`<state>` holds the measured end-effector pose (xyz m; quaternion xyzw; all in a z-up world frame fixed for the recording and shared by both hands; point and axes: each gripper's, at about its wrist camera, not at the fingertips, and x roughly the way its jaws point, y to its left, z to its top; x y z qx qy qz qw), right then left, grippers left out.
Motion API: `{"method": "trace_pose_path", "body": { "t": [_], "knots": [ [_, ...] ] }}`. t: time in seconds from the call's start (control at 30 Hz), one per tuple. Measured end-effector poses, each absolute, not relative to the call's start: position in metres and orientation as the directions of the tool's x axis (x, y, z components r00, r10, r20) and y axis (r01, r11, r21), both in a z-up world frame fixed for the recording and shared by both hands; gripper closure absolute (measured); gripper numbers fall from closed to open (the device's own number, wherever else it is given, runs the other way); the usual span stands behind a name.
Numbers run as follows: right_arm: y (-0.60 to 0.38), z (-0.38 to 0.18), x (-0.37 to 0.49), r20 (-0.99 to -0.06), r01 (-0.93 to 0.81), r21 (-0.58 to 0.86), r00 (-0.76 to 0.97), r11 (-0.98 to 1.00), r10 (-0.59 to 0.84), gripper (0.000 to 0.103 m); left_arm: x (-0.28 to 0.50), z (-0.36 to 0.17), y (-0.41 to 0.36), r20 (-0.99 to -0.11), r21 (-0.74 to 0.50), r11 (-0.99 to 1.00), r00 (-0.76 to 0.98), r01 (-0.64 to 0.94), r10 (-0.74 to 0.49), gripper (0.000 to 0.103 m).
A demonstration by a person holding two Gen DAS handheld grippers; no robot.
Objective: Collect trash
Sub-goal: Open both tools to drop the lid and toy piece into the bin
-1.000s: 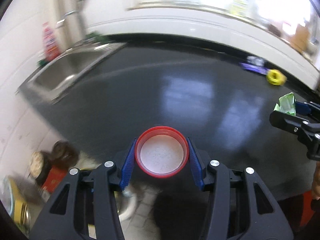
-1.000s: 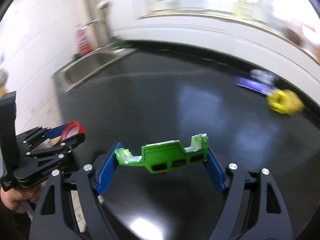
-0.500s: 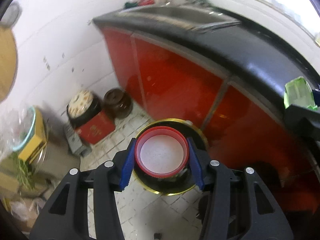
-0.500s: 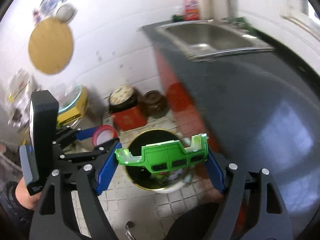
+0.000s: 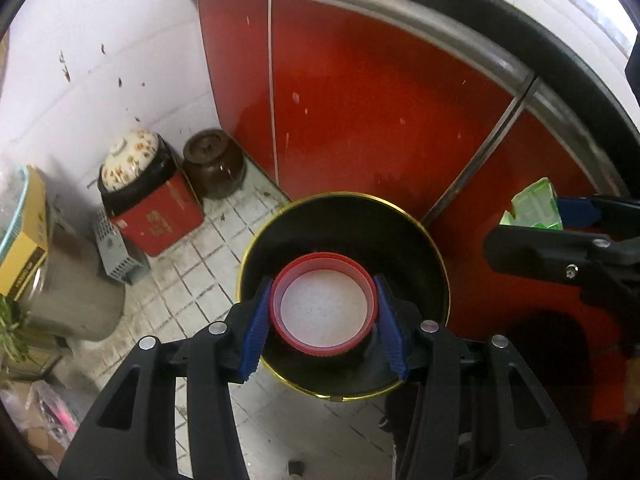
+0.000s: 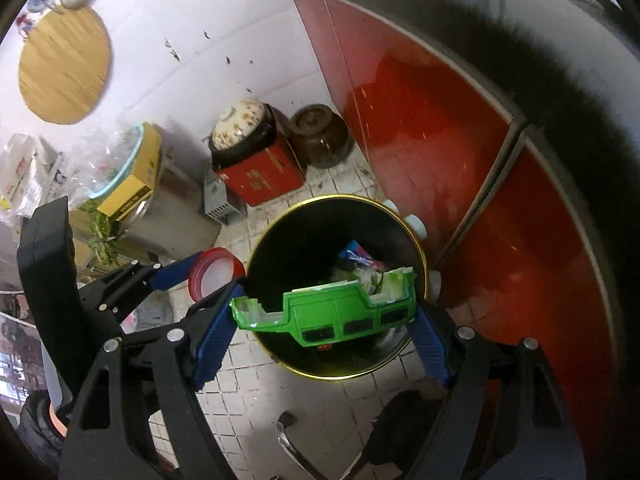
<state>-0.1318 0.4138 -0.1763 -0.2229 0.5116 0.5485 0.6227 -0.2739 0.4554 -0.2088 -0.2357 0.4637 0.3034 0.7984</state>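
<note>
The left gripper (image 5: pixel 323 312) pinches a red lid (image 5: pixel 324 304) between its blue pads, and the right gripper (image 6: pixel 326 316) clamps a broken green plastic piece (image 6: pixel 332 312) — both low in the centre of their frames, over the black bin (image 6: pixel 276 248). The bin already holds some wrappers, so only the drops appear left.

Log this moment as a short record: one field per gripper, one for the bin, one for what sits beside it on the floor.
left gripper: shut on red lid, held over the bin
right gripper: shut on green plastic piece, held over the bin
bin: round, dark inside, gold rim, on tiled floor by red cabinet; trash already inside
floor nearby: brown jar, red box
</note>
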Motion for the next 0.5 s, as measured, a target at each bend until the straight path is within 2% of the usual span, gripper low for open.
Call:
{"method": "trace_pose_path", "body": {
  "t": [0.27,0.3,0.33,0.37,0.5],
  "knots": [
    [0.424,-0.189,-0.123,-0.889,-0.902,0.296,-0.141,0.314,0.435,0.026,-0.267,-0.222,0.46,-0.897,-0.094,0.722,0.373,-0.685,0.237,0.053],
    [0.424,-0.189,-0.122,-0.888,-0.899,0.303,-0.146,0.317,0.435,0.024,-0.266,-0.223,0.461,-0.9,-0.091,0.725,0.368,-0.683,0.233,0.043],
    [0.424,-0.189,-0.122,-0.888,-0.898,0.305,-0.147,0.317,0.436,0.022,-0.266,-0.223,0.461,-0.903,-0.083,0.722,0.359,-0.687,0.237,0.025],
    [0.425,-0.189,-0.123,-0.887,-0.899,0.302,-0.144,0.316,0.438,0.02,-0.267,-0.222,0.461,-0.901,-0.077,0.718,0.357,-0.692,0.247,0.022],
    [0.422,-0.186,-0.124,-0.884,-0.899,0.304,-0.145,0.314,0.444,0.019,-0.272,-0.22,0.463,-0.898,-0.073,0.713,0.357,-0.697,0.257,0.022]
  ]
}}
